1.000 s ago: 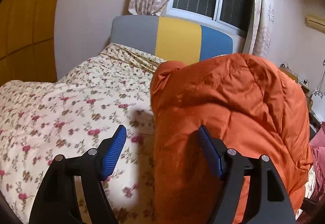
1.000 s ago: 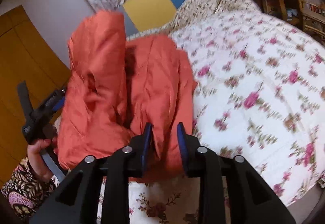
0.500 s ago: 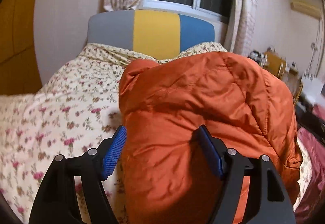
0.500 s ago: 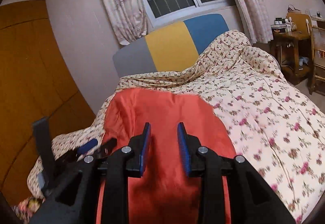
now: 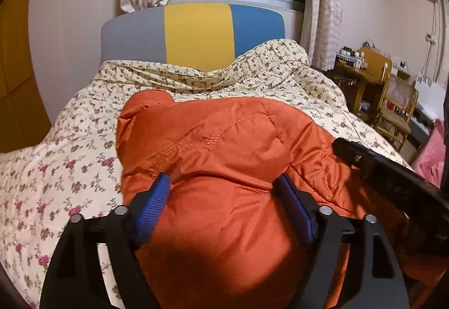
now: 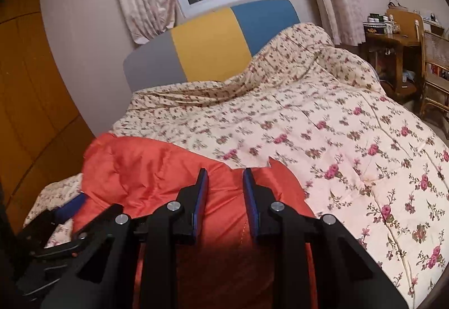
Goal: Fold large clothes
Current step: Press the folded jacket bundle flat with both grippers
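Bedding fills most of both views: a cream quilt printed with small pink roses [image 6: 350, 140] covers the bed, bunched up against a padded headboard in grey, yellow and blue panels [image 5: 196, 31]. On the quilt's near part lies the puffy orange quilted jacket [image 5: 224, 157]. A second ago it hung raised in a tall, crumpled bundle; now it sits low and broad on the bed, and more of the headboard and the far quilt shows above it.

The left gripper [image 5: 224, 188] points down over the jacket's near bulge. Its jaws have just been opening and stand wide, with orange fabric swelling up between the blue ribbed pads [image 5: 153, 205]; whether the pads press on the cloth cannot be told, since the fabric fills the gap and hides the contact.

The right gripper [image 6: 225, 182] also tilts down, at the jacket's right edge where orange meets quilt. Its jaws have just been closing and stand narrow, with jacket fabric seen in the gap. A grip on it cannot be made out.

Each view catches the other gripper as a dark shape at its edge, cut off by the frame. The jacket's near end is in shadow and cropped.
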A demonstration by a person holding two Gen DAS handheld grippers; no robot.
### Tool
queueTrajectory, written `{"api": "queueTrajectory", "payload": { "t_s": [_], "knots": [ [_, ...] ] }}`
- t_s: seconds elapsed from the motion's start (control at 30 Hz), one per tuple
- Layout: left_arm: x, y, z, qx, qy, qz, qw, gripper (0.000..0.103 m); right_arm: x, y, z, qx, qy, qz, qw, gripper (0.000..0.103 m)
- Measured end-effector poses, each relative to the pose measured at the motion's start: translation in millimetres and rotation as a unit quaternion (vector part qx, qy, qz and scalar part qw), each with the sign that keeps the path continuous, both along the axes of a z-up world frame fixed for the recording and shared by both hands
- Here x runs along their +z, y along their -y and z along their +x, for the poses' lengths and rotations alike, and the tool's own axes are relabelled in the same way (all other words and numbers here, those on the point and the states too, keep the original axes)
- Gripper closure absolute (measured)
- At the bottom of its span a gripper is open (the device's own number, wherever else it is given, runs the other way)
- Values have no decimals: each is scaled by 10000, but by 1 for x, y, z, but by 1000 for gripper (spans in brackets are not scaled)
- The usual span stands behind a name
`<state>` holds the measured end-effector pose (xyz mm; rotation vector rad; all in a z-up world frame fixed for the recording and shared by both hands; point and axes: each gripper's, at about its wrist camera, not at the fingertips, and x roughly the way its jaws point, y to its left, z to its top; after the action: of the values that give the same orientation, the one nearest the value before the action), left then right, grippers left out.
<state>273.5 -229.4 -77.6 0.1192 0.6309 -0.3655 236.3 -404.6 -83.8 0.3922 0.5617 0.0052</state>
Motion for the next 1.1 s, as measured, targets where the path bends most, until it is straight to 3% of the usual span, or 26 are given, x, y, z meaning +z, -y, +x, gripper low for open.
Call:
{"api": "queueTrajectory", "payload": {
  "t_s": [0.27, 0.63, 0.93, 1.03, 1.1],
  "knots": [
    [-13, 26, 9, -83, -74, 159, 9998, 9, -38, 24, 15, -151, -337, 322, 9988, 80],
    [-35, 38, 22, -97, -60, 83, 9999, 4, -71, 44, 29, -235, -635, 906, 9936, 82],
    [-46, 40, 25, -14, 38, 147, 9999, 4, -77, 41, 36, -250, -768, 823, 9933, 82],
    [-37, 34, 13, -86, 61, 133, 9999, 3, -72, 41, 29, -290, -672, 774, 9943, 82],
    [-24, 18, 1, -103, 102, -77, 9999, 3, -67, 40, 24, -301, -584, 730, 9952, 79]
  ]
}}
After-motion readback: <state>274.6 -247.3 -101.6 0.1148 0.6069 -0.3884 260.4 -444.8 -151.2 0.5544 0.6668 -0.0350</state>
